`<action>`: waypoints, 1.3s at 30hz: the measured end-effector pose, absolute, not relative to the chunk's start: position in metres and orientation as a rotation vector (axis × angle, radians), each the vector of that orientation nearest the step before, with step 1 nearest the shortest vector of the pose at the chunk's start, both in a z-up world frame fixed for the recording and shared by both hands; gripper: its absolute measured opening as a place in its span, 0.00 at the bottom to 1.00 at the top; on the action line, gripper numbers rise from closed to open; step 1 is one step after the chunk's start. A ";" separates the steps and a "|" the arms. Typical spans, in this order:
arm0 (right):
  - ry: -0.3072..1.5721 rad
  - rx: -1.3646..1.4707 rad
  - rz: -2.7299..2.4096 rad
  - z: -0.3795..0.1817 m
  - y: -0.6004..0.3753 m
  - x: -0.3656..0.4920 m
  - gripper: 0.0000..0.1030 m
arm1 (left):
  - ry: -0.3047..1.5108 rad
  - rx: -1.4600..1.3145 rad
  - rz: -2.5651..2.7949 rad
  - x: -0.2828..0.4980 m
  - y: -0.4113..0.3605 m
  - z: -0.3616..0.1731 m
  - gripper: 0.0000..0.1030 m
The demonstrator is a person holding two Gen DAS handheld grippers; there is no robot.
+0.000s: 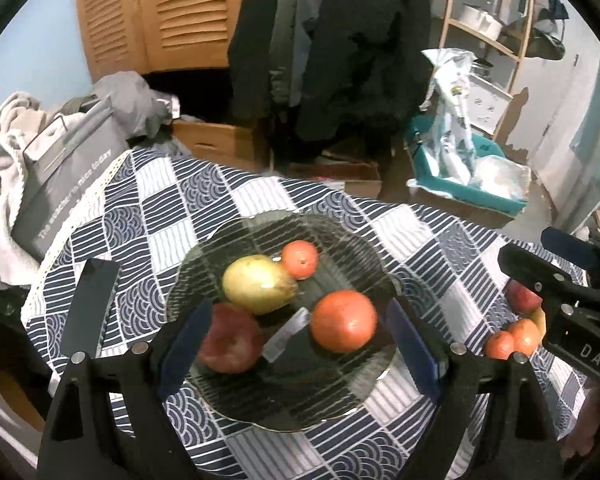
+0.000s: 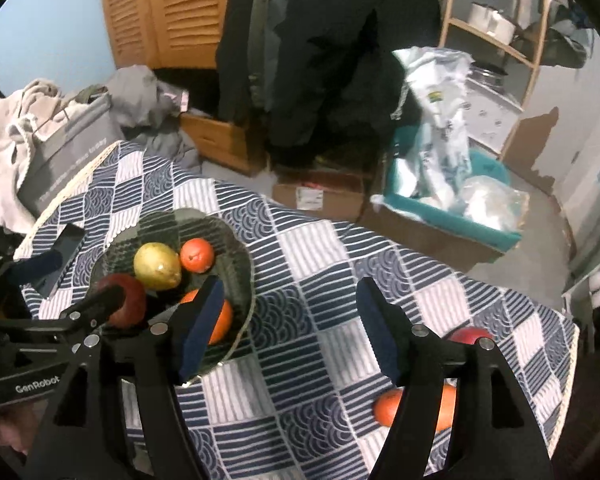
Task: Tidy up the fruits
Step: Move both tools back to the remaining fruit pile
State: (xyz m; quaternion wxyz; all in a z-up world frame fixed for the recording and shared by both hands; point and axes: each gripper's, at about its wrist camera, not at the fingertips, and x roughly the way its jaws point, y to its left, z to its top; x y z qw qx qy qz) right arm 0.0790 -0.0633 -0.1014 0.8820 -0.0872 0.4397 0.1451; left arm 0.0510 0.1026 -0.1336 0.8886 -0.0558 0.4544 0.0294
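Observation:
A dark glass plate [image 1: 220, 396] [image 2: 242, 280] sits on the checked tablecloth. On it lie a yellow pear [image 1: 256, 290] [image 2: 156, 266], a small orange [image 1: 299, 259] [image 2: 197, 255], a large orange [image 1: 343, 321] [image 2: 224, 320] and a red apple [image 1: 230, 338] [image 2: 126, 300]. My left gripper [image 1: 296, 354] is open and empty, just above the plate's near side. My right gripper [image 2: 290, 328] is open and empty over the cloth, right of the plate. Loose on the cloth at the right lie oranges [image 1: 514, 340] [image 2: 388, 404] and a red apple [image 1: 520, 296] [image 2: 470, 335].
A dark phone [image 1: 90, 308] [image 2: 62, 258] lies left of the plate. A grey storage box [image 1: 68, 176] with clothes stands beyond the table's left edge. Cardboard boxes [image 2: 320, 196], a teal bin [image 2: 452, 216] and hanging coats [image 1: 340, 40] are behind the table.

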 end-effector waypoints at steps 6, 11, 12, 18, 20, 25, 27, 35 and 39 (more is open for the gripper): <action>0.894 -0.178 0.248 -0.089 -0.090 0.068 0.68 | 0.922 -0.101 0.023 0.051 0.082 -0.123 0.87; 0.875 -0.178 0.193 -0.083 -0.117 0.059 0.70 | 0.909 -0.091 -0.013 0.050 0.064 -0.117 0.87; 0.873 -0.177 0.184 -0.082 -0.122 0.058 0.71 | 0.906 -0.087 -0.022 0.050 0.059 -0.117 0.87; 0.872 -0.142 0.135 -0.081 -0.155 0.050 0.71 | 0.896 -0.055 -0.059 0.048 0.035 -0.112 0.87; 0.875 -0.132 0.117 -0.082 -0.166 0.048 0.71 | 0.892 -0.046 -0.071 0.047 0.027 -0.111 0.87; 0.880 -0.111 0.068 -0.083 -0.196 0.042 0.71 | 0.891 -0.017 -0.102 0.049 0.005 -0.110 0.87; 0.889 -0.094 0.044 -0.087 -0.209 0.039 0.71 | 0.894 -0.001 -0.118 0.050 -0.006 -0.111 0.87; 0.935 -0.052 -0.051 -0.102 -0.261 0.032 0.71 | 0.909 0.070 -0.171 0.056 -0.049 -0.119 0.87; 0.966 -0.031 -0.085 -0.116 -0.285 0.032 0.71 | 0.933 0.091 -0.177 0.062 -0.064 -0.130 0.87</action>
